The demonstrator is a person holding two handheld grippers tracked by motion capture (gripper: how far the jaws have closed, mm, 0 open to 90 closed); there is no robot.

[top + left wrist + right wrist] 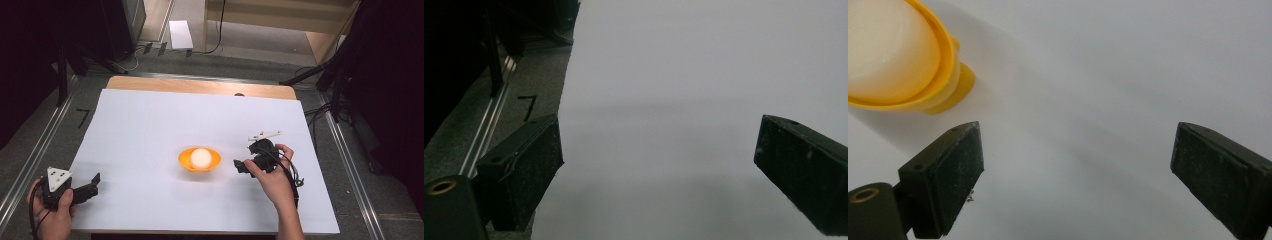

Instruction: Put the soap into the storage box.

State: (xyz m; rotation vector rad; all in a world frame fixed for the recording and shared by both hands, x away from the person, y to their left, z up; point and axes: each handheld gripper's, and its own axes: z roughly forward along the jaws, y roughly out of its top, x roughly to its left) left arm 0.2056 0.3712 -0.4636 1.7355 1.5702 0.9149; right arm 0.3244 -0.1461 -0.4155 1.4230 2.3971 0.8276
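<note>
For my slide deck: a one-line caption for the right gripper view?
Open right tool beside an orange bowl holding a white ball on white sheet.

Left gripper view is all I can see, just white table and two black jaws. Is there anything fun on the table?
Observer: Yes! An orange bowl sits near the middle of the white sheet, with a pale ball resting inside it.
Operator: Where is the other gripper?
Observer: The right gripper is just to the right of the bowl, close but not touching, with its jaws wide apart.
Operator: And where am I?
Observer: Your left gripper is at the sheet's near left edge, far from the bowl, its jaws open and holding nothing.
</note>
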